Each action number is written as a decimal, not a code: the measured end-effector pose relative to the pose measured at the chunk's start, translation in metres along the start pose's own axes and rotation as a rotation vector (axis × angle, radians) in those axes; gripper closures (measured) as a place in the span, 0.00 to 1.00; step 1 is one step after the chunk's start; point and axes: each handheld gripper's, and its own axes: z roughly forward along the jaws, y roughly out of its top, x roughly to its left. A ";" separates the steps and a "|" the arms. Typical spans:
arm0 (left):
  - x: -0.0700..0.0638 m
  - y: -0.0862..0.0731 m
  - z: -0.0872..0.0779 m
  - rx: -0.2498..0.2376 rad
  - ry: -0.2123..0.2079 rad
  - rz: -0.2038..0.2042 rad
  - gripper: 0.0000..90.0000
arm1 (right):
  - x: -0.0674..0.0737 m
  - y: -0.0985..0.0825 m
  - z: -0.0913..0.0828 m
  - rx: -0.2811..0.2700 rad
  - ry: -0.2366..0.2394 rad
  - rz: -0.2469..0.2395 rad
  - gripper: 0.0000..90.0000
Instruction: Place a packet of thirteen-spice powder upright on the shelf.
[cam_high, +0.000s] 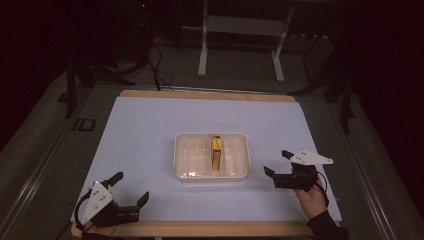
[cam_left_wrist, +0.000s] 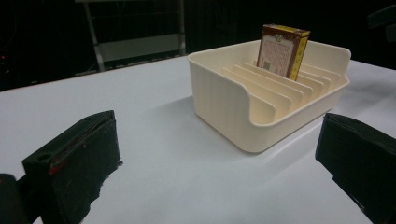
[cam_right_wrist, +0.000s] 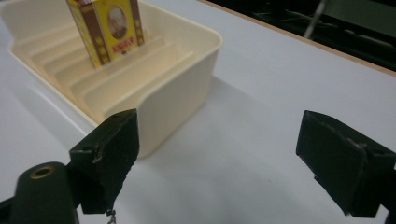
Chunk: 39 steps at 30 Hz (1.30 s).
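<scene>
L gripper (cam_high: 132, 186): jaws apart, empty, near-left of tray (cam_high: 182, 157) | R gripper (cam_high: 279, 163): jaws apart, empty, just right of tray | box (cam_high: 216, 153): upright in tray slot

1. A pale blue-white sheet (cam_high: 150, 140) covers a light wooden tabletop (cam_high: 210, 94), whose edge shows at front and back.
2. Grey carpeted floor (cam_high: 240, 70) lies beyond.
3. A white metal stand with two legs (cam_high: 202, 55) stands behind the table.
4. Black cables (cam_high: 157, 62) trail across the floor.
5. The room is dim, its edges dark.
</scene>
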 end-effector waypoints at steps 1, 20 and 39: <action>0.000 0.000 0.000 0.000 -0.002 0.000 0.00 | 0.001 -0.002 -0.001 0.005 -0.009 -0.008 0.15; -0.001 0.001 0.000 -0.001 -0.004 0.000 0.00 | -0.006 -0.011 -0.010 -0.009 -0.042 0.008 0.15; -0.001 0.002 0.000 -0.005 -0.007 0.003 0.00 | -0.007 -0.014 -0.005 0.021 -0.004 0.042 0.15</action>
